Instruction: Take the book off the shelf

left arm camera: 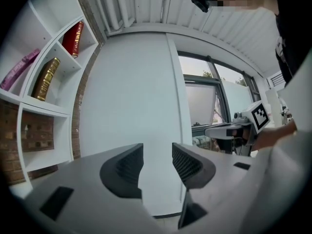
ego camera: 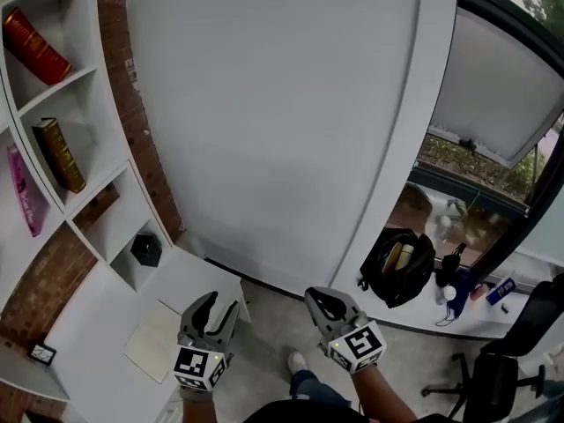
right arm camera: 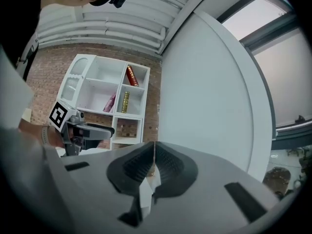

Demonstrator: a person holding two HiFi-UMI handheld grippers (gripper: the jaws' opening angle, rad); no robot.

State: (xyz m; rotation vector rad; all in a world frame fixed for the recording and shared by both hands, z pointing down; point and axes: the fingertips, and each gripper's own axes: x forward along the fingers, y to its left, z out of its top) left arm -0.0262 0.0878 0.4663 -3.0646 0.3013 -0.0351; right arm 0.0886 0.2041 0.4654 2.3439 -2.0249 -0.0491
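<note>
The left gripper (ego camera: 220, 305) is sitting at the bottom centre of the head view with its jaws standing partly apart and nothing between them; in its own view the left gripper (left arm camera: 157, 152) is facing a plain white wall panel (left arm camera: 131, 96). Just to its right, the right gripper (ego camera: 315, 300) is keeping its jaws pressed together on nothing, which the right gripper view confirms (right arm camera: 153, 155). The books are resting well apart from both grippers, in the white shelf (ego camera: 95, 70) at the upper left of the frame: a red book (ego camera: 35, 47) is leaning in the top compartment, a brown-and-gold book (ego camera: 60, 155) is leaning in the one beneath it, and a pink book (ego camera: 25, 192) is showing at the left edge. A black object (ego camera: 145, 249) is lying in a lower compartment. Between the left gripper and the shelf, a white worktop (ego camera: 88, 324) is carrying a notepad (ego camera: 154, 346) and a small black device (ego camera: 41, 352). A brick wall (ego camera: 132, 104) is running beside the shelf. At the lower right, a black bag (ego camera: 401, 267) is sitting on a window ledge (ego camera: 414, 320), with an office chair (ego camera: 502, 368) near it.
</note>
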